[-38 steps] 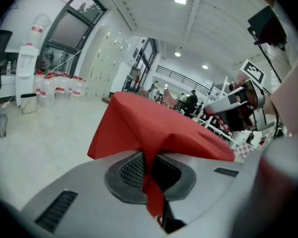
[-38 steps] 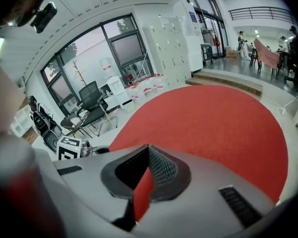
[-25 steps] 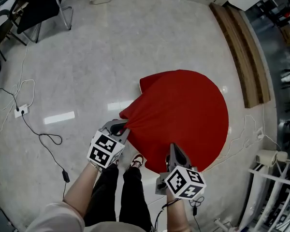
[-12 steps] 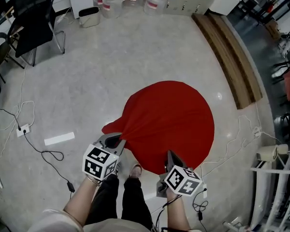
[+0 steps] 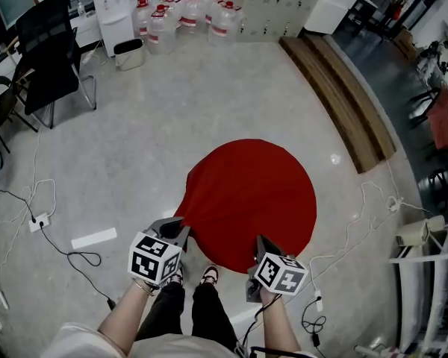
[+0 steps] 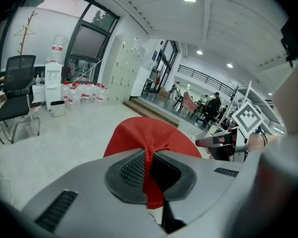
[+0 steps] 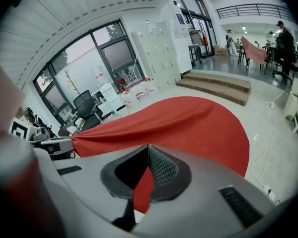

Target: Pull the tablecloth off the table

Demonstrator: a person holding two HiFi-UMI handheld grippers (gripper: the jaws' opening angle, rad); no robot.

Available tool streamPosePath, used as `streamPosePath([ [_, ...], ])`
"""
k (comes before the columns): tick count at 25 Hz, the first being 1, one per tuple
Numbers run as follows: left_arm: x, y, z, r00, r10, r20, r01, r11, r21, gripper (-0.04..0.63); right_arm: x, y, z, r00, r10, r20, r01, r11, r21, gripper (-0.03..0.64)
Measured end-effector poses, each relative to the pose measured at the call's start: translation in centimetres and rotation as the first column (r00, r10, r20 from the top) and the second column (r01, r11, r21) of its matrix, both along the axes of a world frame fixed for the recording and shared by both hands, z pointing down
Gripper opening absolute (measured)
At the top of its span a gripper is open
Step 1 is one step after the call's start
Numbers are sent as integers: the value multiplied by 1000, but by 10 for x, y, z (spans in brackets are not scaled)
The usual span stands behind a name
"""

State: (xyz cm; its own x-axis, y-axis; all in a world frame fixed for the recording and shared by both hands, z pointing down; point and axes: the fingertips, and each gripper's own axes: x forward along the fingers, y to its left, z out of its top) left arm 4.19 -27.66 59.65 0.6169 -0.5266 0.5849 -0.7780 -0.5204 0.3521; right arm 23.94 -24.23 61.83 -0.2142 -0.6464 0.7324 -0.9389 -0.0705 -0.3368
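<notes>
A round red tablecloth [image 5: 252, 198] spreads out in front of me, above the pale floor; whatever lies beneath it is hidden. My left gripper [image 5: 181, 228] is shut on the cloth's near left edge, where the fabric bunches into a point. In the left gripper view the red tablecloth [image 6: 150, 138] runs down between the closed pads [image 6: 133, 171]. My right gripper [image 5: 258, 240] is shut on the near edge further right. In the right gripper view a strip of the red tablecloth [image 7: 188, 120] hangs down between the closed pads [image 7: 161, 168].
Several water bottles [image 5: 187, 17] and a dispenser [image 5: 112, 2] stand at the far wall. A black chair [image 5: 48, 51] is at far left. Long wooden steps [image 5: 336, 95] run along the right. Cables [image 5: 60, 226] trail over the floor at left, and white racks [image 5: 425, 274] stand at the right.
Both grippers have risen and drawn back toward me with the cloth in them. The cloth looks smaller and rounder in the head view, and more of the far room shows.
</notes>
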Motion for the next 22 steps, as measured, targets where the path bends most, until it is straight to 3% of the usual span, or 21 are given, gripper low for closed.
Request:
streamPosePath([
  [6,3,-4,-11,1000,8,28,-8,1000,11,17,12,-25,-2,996,-90,-16,90,995,34,34],
  [7,4,-5,-14,999,13,37,-14,1000,17,17,13,-29,-1,992,-123,-29,124,992,28,69],
  [8,5,-7,-18,999,20,48,-21,999,25,17,13,-33,1,986,-162,-43,163,986,23,145],
  [12,10,-10,-31,996,31,83,-35,998,51,17,15,-55,6,941,-325,-88,329,944,27,189],
  [14,11,-11,-36,996,20,82,-24,998,51,17,12,-65,10,902,-421,-91,424,905,19,261],
  [16,12,-11,-38,997,3,76,-7,999,46,17,7,-72,13,846,-523,-108,527,850,8,285],
  [22,7,-12,-41,995,-30,97,25,998,50,17,-7,-84,33,605,-768,-212,771,631,-88,293],
])
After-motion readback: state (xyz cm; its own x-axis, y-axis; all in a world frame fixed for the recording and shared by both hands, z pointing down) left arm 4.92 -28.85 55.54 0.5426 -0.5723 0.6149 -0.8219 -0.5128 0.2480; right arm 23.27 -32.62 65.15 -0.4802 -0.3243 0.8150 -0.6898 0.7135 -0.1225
